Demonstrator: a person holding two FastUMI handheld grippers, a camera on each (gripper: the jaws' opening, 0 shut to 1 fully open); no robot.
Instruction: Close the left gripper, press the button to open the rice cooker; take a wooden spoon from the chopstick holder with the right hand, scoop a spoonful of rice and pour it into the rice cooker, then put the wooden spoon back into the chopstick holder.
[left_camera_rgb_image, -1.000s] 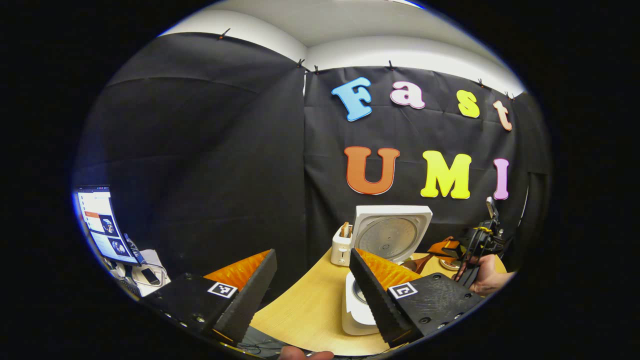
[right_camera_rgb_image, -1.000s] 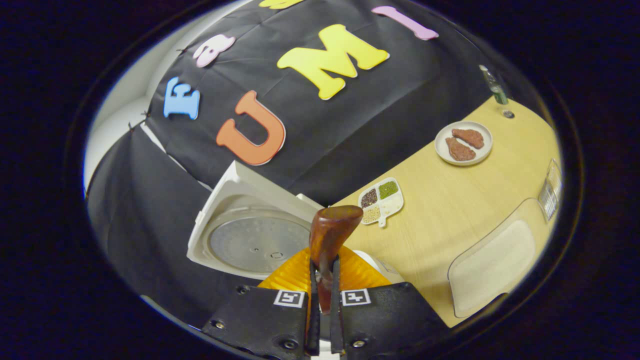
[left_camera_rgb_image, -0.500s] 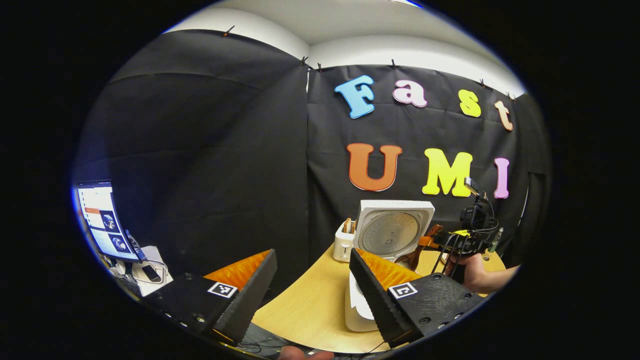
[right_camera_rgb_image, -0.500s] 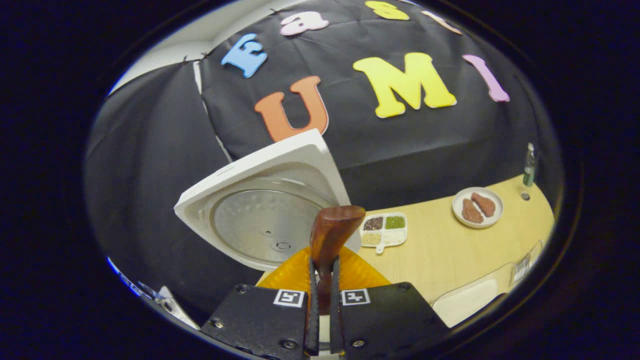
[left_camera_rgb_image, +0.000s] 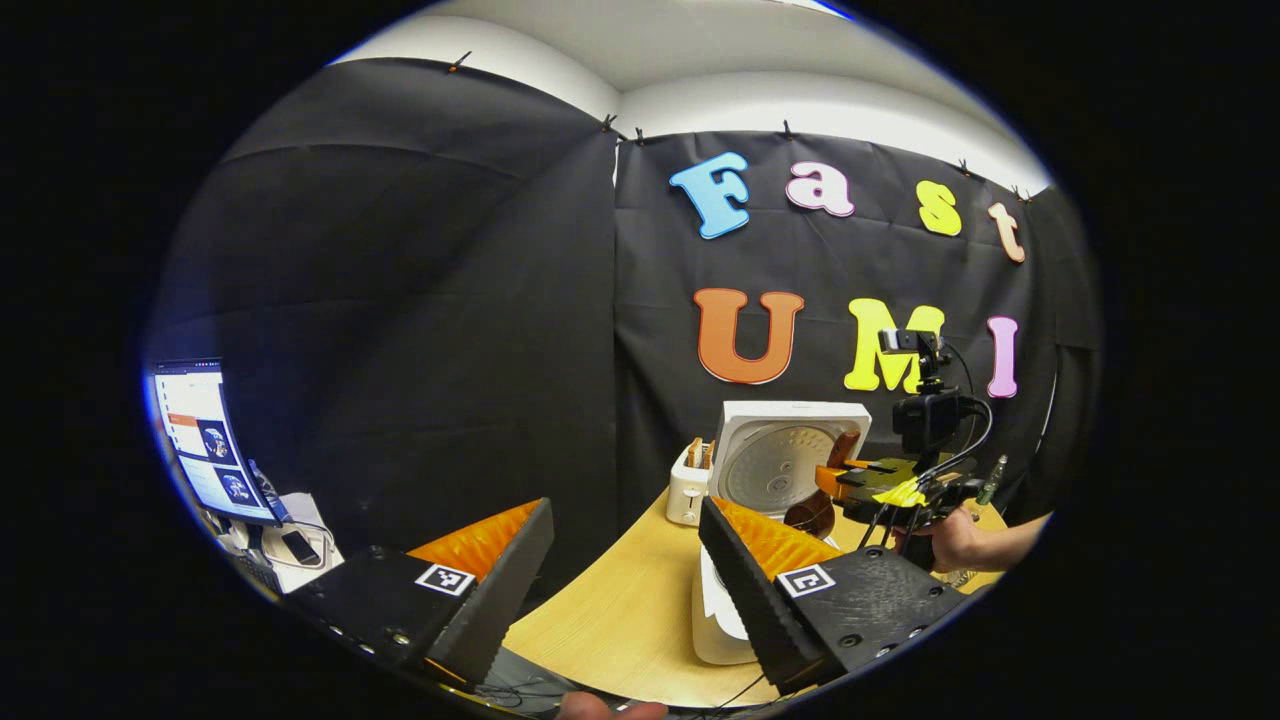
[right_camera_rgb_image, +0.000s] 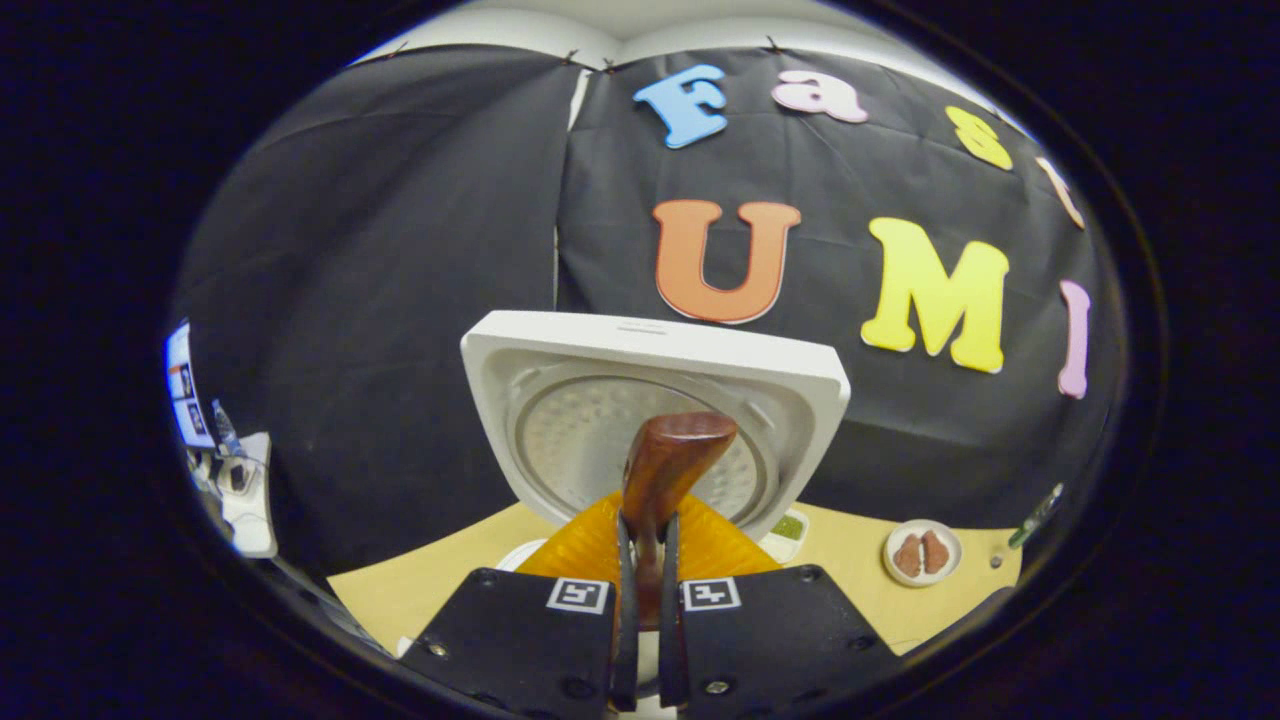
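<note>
Dominating the centre of the right gripper view, the rice cooker (right_camera_rgb_image: 655, 400) is seen lid-up. The wooden spoon (right_camera_rgb_image: 662, 470) is clamped by the right gripper (right_camera_rgb_image: 640, 640); the left gripper (left_camera_rgb_image: 625, 580) fingers are held apart. Rice could be spilled onto the surface (left_camera_rgb_image: 620, 620) by tilting early.

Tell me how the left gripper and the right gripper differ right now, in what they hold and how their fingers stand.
The left gripper is open, fingers wide apart and holding nothing; the right gripper is shut on the brown wooden spoon. The left gripper sits low by the front of the white rice cooker; the right gripper is raised before the cooker's upright open lid. Both point toward the cooker, over the light wooden table.
</note>
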